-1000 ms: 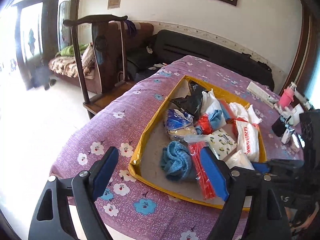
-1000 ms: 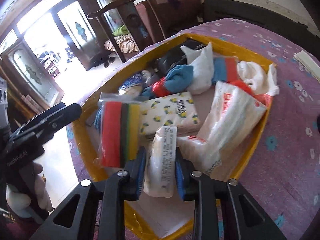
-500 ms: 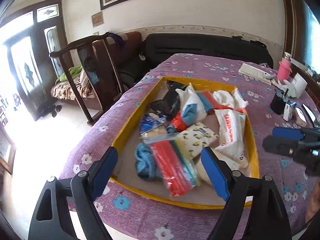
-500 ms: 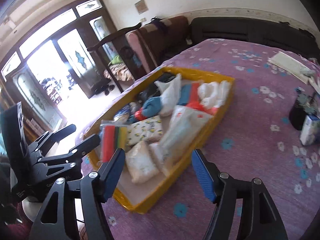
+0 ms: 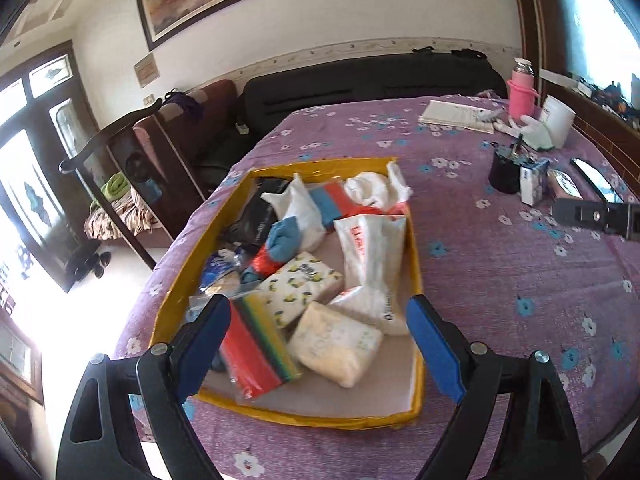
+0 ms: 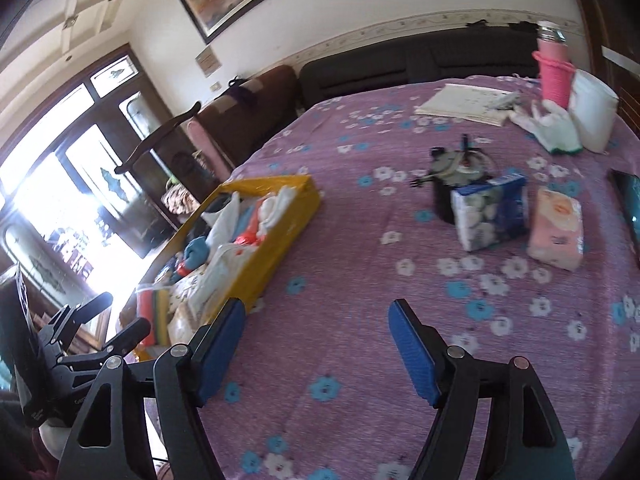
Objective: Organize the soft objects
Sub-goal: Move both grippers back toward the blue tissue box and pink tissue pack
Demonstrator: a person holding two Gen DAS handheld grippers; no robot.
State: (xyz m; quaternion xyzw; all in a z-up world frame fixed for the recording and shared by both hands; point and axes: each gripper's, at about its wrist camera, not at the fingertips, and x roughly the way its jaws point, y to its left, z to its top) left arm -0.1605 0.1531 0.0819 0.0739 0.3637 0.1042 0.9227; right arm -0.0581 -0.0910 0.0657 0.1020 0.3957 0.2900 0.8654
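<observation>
Fingers of the right gripper [image 6: 316,346] spread and opening wider, empty, aimed over bare purple flowered tabletop [image 6: 360,280]. Ahead and to the right of those fingers: a blue flowered tissue pack [image 6: 489,211] standing upright beside a pink soft tissue pack [image 6: 555,228], long axis running away from the fingers, both near a black cup [image 6: 444,196]. Clearly nearer the right hand than the left. Off to the left of the fingers, the shallow yellow cardboard tray [image 6: 280,236], crowded with soft bags and packs. Fingers of the left gripper [image 5: 318,344] likewise wide, opening, gripping nothing, hovering over the tray's near end, above a red-yellow-green sponge pack [image 5: 256,344] and a cream pillow-shaped pack [image 5: 334,344]. Likely next: reach right for the two loose packs.
</observation>
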